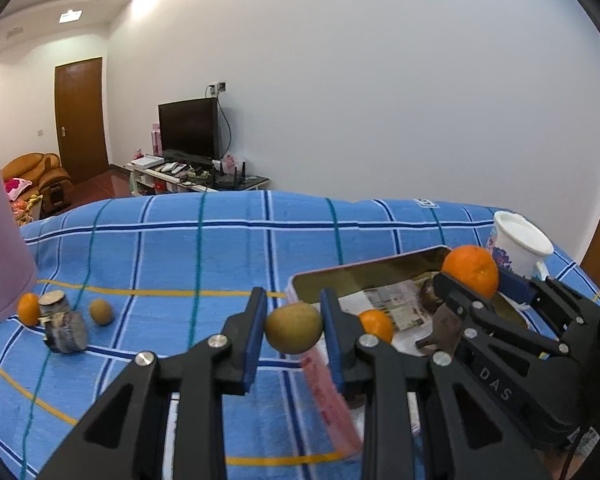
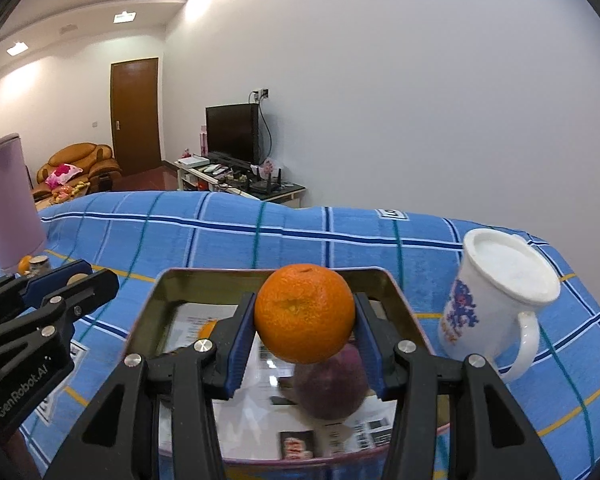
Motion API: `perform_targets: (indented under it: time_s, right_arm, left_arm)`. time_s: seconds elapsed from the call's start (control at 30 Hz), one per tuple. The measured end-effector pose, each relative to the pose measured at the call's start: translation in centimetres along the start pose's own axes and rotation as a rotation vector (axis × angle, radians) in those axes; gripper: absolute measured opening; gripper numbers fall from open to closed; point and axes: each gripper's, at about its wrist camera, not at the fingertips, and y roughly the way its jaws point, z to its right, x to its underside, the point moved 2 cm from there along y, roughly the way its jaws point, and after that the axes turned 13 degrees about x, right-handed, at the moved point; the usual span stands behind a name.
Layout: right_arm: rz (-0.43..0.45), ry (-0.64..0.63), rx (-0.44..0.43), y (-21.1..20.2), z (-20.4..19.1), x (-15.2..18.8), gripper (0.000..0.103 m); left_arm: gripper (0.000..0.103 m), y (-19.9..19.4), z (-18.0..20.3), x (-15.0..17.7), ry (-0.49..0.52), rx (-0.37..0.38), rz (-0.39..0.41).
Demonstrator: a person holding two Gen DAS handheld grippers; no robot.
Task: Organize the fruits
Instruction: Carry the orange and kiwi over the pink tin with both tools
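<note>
My left gripper (image 1: 294, 326) is shut on a small yellow-brown fruit (image 1: 294, 327), held above the near left rim of a metal tin (image 1: 340, 276). In the right wrist view my right gripper (image 2: 305, 330) is shut on a large orange (image 2: 305, 312), held over the tin (image 2: 146, 320). The tin is lined with printed paper and holds a dark purple fruit (image 2: 332, 388) and a small orange (image 1: 377, 325). The right gripper (image 1: 472, 280) with its orange (image 1: 471, 270) also shows at the right of the left wrist view. A small orange (image 1: 28, 308) and a brown fruit (image 1: 101, 312) lie on the cloth at left.
A blue checked cloth (image 1: 204, 248) covers the table. A white mug (image 2: 496, 300) stands right of the tin. A tall lilac cup (image 1: 0, 240) stands at the far left, with two short wooden log pieces (image 1: 64, 324) beside it. Behind are a TV stand and a sofa.
</note>
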Motion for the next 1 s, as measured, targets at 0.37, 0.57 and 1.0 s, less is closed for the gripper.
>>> perform_targets:
  time_s: [0.37, 0.57, 1.0]
  right_arm:
    - [-0.057, 0.062, 0.017, 2.5, 3.1, -0.2, 0.049]
    - [-0.096, 0.062, -0.002, 3.6, 3.1, -0.2, 0.049]
    - [-0.154, 0.046, -0.037, 5.7, 2.1, -0.5, 0.050]
  left_arm:
    - [0.029, 2.7, 3.5, -0.1, 0.027, 0.011, -0.011]
    - [0.029, 3.7, 4.9, 0.5, 0.051, 0.015, -0.036]
    - [0.029, 5.6, 5.1, 0.9, 0.039, -0.029, -0.122]
